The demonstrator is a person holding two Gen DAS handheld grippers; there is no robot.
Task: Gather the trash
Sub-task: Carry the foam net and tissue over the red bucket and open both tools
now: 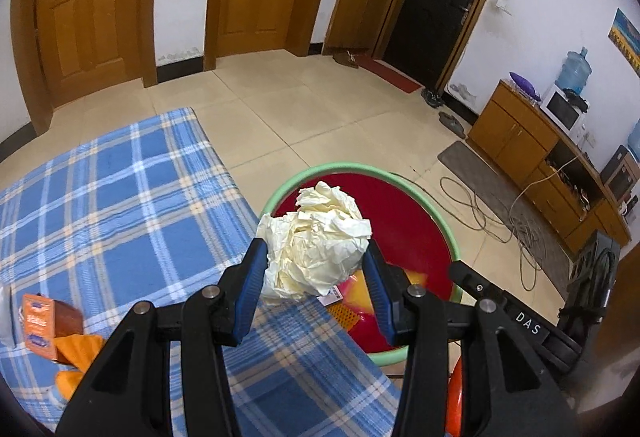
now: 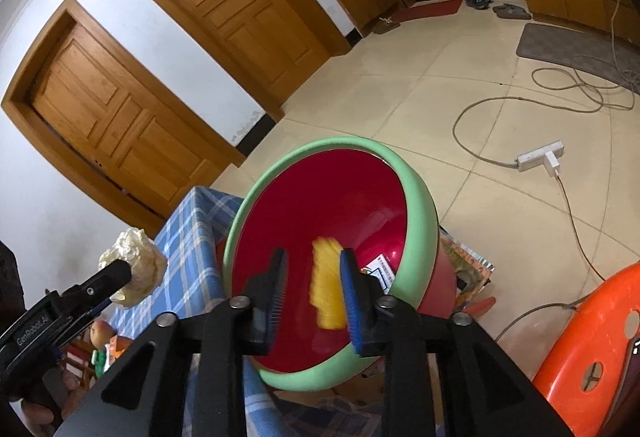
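A crumpled cream paper ball (image 1: 320, 241) is pinched between the blue pads of my left gripper (image 1: 314, 243), which is shut on it. It hangs over the table's edge, above a red basin with a green rim (image 1: 332, 169). In the right wrist view the same ball (image 2: 136, 261) and the left gripper (image 2: 120, 273) show at the far left. My right gripper (image 2: 313, 253) points into the tilted basin (image 2: 416, 205), jaws apart. A blurred yellow scrap (image 2: 326, 285) lies against the right pad, clear of the left one. A printed wrapper (image 2: 382, 269) lies in the basin.
The blue plaid tablecloth (image 1: 120, 197) carries an orange box (image 1: 38, 321) and orange scraps (image 1: 76, 349). An orange plastic stool (image 2: 592, 349) stands right of the basin. Cables (image 1: 480, 205) and a power strip (image 2: 540, 157) lie on the tiled floor beside a wooden cabinet (image 1: 520, 133).
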